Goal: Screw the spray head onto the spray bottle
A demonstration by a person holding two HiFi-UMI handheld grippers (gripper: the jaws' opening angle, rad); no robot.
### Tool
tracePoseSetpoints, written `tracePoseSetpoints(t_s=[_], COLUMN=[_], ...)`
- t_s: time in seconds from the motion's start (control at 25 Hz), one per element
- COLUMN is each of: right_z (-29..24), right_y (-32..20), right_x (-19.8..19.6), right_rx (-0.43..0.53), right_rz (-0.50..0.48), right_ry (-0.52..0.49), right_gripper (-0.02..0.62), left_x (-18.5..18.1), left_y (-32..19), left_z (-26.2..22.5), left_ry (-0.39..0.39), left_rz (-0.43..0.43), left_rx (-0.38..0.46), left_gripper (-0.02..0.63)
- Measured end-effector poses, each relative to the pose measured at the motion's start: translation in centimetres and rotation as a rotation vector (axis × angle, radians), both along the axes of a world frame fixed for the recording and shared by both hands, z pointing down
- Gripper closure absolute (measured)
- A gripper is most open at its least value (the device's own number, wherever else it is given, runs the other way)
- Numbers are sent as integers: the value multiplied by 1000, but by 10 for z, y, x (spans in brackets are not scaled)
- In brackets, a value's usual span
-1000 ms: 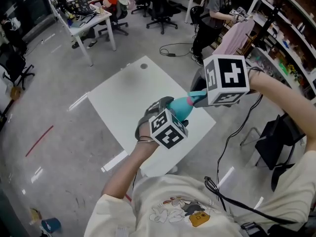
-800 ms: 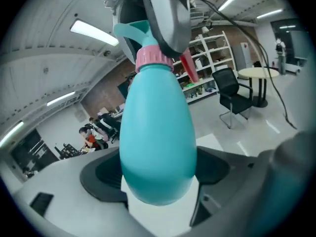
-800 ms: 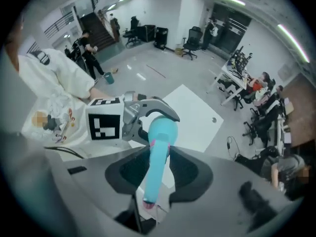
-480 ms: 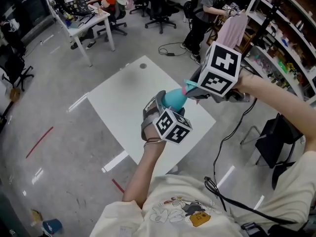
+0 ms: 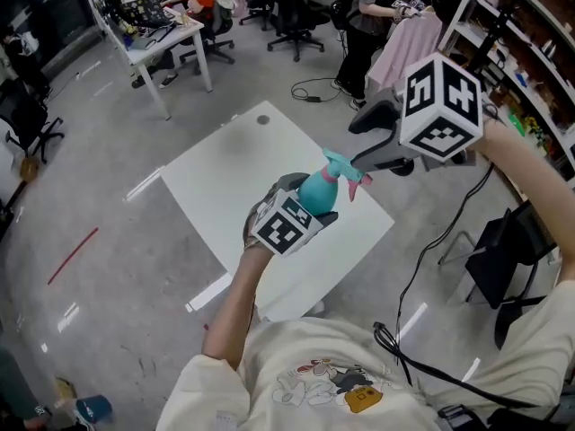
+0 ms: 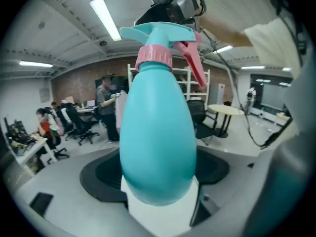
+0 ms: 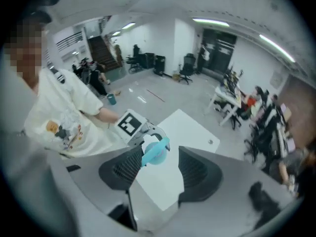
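Observation:
A teal spray bottle (image 5: 316,194) is held upright over the white table (image 5: 225,178), with my left gripper (image 5: 301,203) shut on its body. The spray head (image 5: 340,171), teal with a pink collar and pink trigger, sits on the bottle's neck. In the left gripper view the bottle (image 6: 158,132) fills the space between the jaws, with the spray head (image 6: 165,41) on top. My right gripper (image 5: 356,146) hangs just above and right of the head. Its jaws have just been opening and hold nothing. In the right gripper view the bottle (image 7: 154,152) lies well below the open right gripper (image 7: 159,168).
Shelves (image 5: 521,70) line the right side. A black chair (image 5: 503,259) and a floor cable (image 5: 431,241) lie right of the table. Desks (image 5: 157,34), office chairs (image 5: 292,16) and people stand at the back. A small round mark (image 5: 261,120) sits near the table's far corner.
The right gripper has let go of the spray head, opened, and risen up and to the right. The left gripper still holds the bottle, slightly lower and turned.

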State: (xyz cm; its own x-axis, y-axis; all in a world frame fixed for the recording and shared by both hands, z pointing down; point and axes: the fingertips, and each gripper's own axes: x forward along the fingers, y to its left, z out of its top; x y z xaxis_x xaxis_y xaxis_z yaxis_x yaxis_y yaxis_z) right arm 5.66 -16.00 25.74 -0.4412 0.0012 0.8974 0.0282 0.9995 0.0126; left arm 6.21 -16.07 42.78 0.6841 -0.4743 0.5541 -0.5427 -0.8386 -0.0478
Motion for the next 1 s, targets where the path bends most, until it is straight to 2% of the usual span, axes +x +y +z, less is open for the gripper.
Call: tracePoseSetpoints(t_s=[0.12,0.24,0.4,0.52,0.68,1.0], right_z=[-23,-25,-1,13,23,49], right_y=[15,28,50,65,90,111], right_x=[1,9,12,3,2,9], right_rx=[119,223,331,357,317,183], right_rz=[-267,-480,-697,-794,-891,-944], right_ry=[-10,27,76,98,144,204], right_gripper=[365,365,365,365,365,372], left_x=[3,4,7,10,17,26], left_y=[26,58,88,104,123,127], left_z=[-6,-8,-16,-20,-25,-27], left_ry=[66,85,120,110,89,55], left_rz=[250,513,749,848,940,969], left_rx=[-67,-98,-154,-196,-208,-191], left_gripper=[201,201,201,201,201,201])
